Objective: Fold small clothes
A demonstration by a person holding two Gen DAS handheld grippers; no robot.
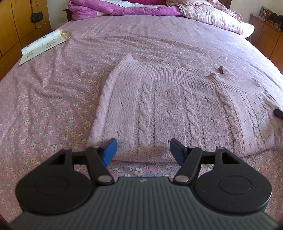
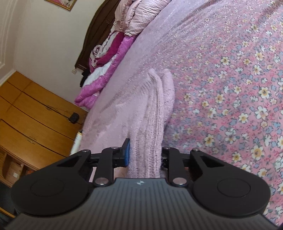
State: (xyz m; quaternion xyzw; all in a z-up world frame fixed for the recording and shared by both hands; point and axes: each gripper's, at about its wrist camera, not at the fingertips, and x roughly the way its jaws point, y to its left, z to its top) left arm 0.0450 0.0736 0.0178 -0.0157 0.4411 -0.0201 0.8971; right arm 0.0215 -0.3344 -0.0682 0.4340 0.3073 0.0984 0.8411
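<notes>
From the left wrist camera, a pale pink cable-knit sweater lies flat on the bed, which is covered in a pink floral sheet. The sweater is folded over, with its ribbed edge on the far side and its near edge running just ahead of the left claw. That claw is released: its two blue fingertips stand well apart, one on each side of the sweater's near edge and low over it, with nothing between them. At the right border of this view a small dark tip sits against the sweater's right side; too little of it shows to say more. An open book rests on the bed toward the far left, well apart from the sweater. Rumpled magenta and checked bedding is piled at the head of the bed.

From the right wrist camera, which is rolled sideways, the right claw is clenched on a thick bunch of the sweater. The knit fills the gap between the fingers, pressing against the blue pad on the left; the other finger is mostly hidden behind the fabric. The gathered layers run forward from the claw and stand up off the floral sheet. A wooden cabinet stands beside the bed.
</notes>
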